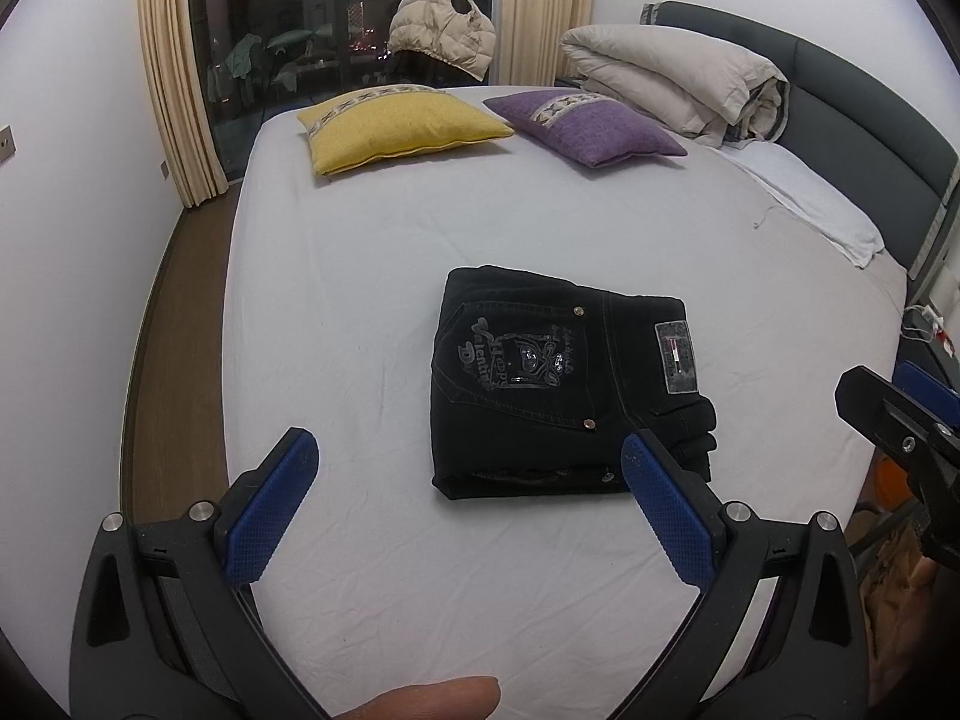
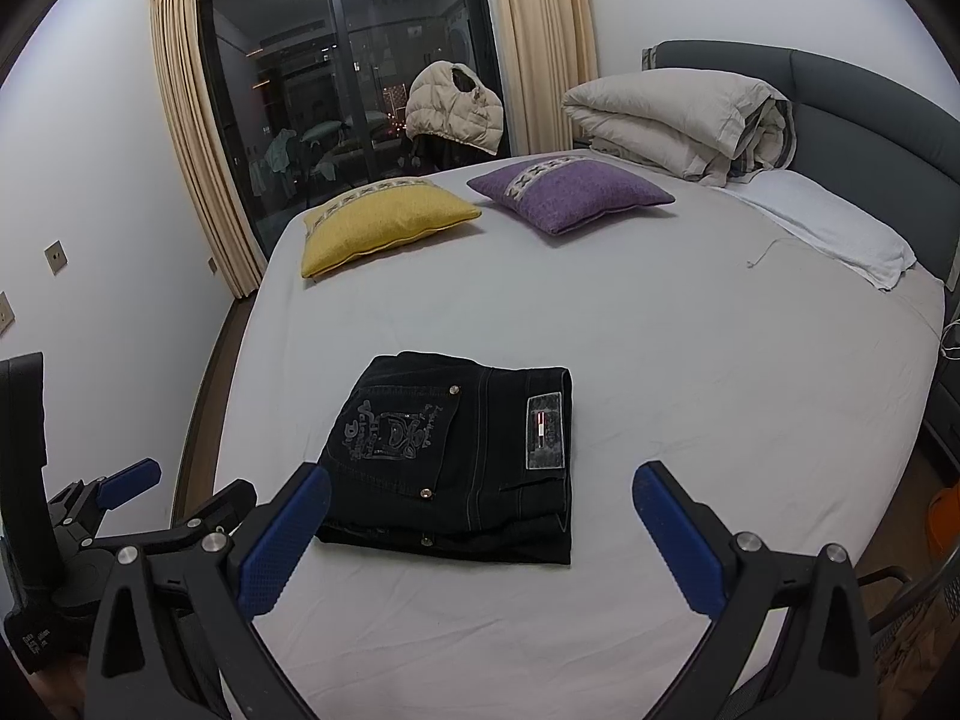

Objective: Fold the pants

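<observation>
Black jeans [image 1: 558, 384] lie folded into a compact rectangle on the white bed sheet [image 1: 360, 312], back pocket embroidery and a grey label facing up. They also show in the right wrist view [image 2: 462, 462]. My left gripper [image 1: 468, 450] is open and empty, hovering above the sheet just in front of the jeans. My right gripper [image 2: 480, 480] is open and empty, also just short of the jeans' near edge. The left gripper also shows at the left edge of the right wrist view [image 2: 120, 492], and the right gripper at the right edge of the left wrist view [image 1: 900, 414].
A yellow pillow [image 1: 402, 126] and a purple pillow [image 1: 582, 120] lie at the far side of the bed. A rolled beige duvet [image 1: 678, 78] rests against the grey headboard [image 1: 864, 120]. A beige jacket [image 1: 444, 24] hangs by the dark window. Wooden floor [image 1: 174, 324] runs along the left.
</observation>
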Available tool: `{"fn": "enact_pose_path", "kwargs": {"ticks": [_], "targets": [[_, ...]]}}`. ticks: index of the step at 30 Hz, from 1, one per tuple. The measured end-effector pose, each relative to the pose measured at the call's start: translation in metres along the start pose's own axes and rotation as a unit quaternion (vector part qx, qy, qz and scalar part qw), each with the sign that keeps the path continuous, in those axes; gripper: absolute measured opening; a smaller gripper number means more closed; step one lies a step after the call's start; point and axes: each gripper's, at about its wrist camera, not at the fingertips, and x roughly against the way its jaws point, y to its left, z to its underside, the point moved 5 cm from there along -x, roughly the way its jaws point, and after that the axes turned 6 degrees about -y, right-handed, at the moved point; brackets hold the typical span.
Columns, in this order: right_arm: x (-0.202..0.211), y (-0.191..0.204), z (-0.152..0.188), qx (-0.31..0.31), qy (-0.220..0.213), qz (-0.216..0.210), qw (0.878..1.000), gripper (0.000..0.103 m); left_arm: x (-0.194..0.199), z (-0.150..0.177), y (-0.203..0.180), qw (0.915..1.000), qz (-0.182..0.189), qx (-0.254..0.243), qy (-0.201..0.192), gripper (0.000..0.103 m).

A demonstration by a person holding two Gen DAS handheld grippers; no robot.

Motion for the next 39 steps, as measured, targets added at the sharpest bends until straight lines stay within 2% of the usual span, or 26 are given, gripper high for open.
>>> {"fn": "enact_pose_path", "kwargs": {"ticks": [39], "targets": [[-0.004,0.001,0.015,0.003,0.010,-0.003,1.000,0.103,-0.007,0.006,0.004,0.9999,0.003,-0.003,0.011,0.103]]}}
